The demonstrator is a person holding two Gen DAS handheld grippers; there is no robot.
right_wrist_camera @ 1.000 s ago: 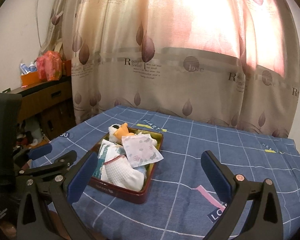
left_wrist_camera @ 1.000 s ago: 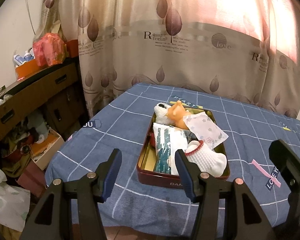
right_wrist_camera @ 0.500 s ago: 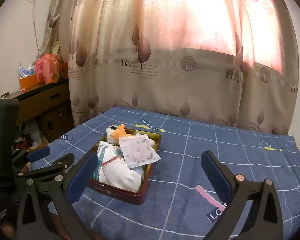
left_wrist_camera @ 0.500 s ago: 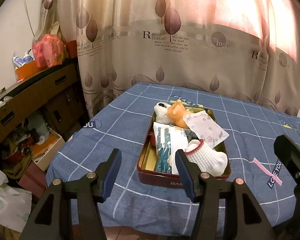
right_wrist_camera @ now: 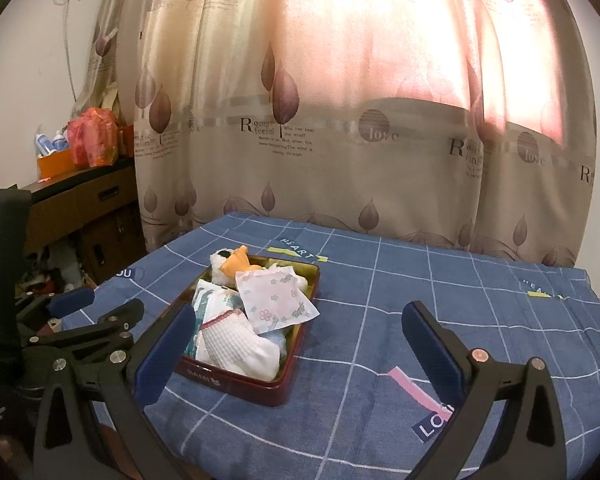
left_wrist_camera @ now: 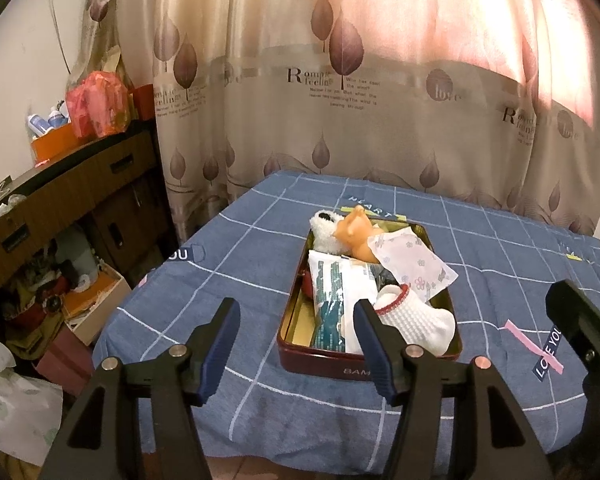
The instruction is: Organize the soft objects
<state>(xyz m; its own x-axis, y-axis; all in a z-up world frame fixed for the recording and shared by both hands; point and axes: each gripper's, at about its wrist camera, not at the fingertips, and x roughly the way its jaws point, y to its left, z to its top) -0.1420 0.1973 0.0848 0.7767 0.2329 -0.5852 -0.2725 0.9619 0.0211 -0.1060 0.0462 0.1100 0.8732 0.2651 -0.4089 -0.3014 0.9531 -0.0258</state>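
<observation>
my left hand-held gripper (left_wrist_camera: 296,344) sits low in the left wrist frame, jaws apart and gripping nothing, in front of the near edge of the counter (left_wrist_camera: 244,280). my right hand-held gripper (right_wrist_camera: 300,348) fills the bottom of the right wrist frame, jaws spread wide and empty; in the left view a piece of it shows at the lower right edge. just past my left fingers, mid-frame, a red tin (left_wrist_camera: 328,364) rests on the blue checked cloth. in it, a white sock (left_wrist_camera: 416,320) lies nearest, a teal packet (left_wrist_camera: 332,292) to its left, a floral pouch (left_wrist_camera: 412,260) overhanging the right rim, and an orange toy (left_wrist_camera: 356,234) against a white plush (left_wrist_camera: 326,236) at the far end. a leaf curtain (left_wrist_camera: 340,80) fills the top.
</observation>
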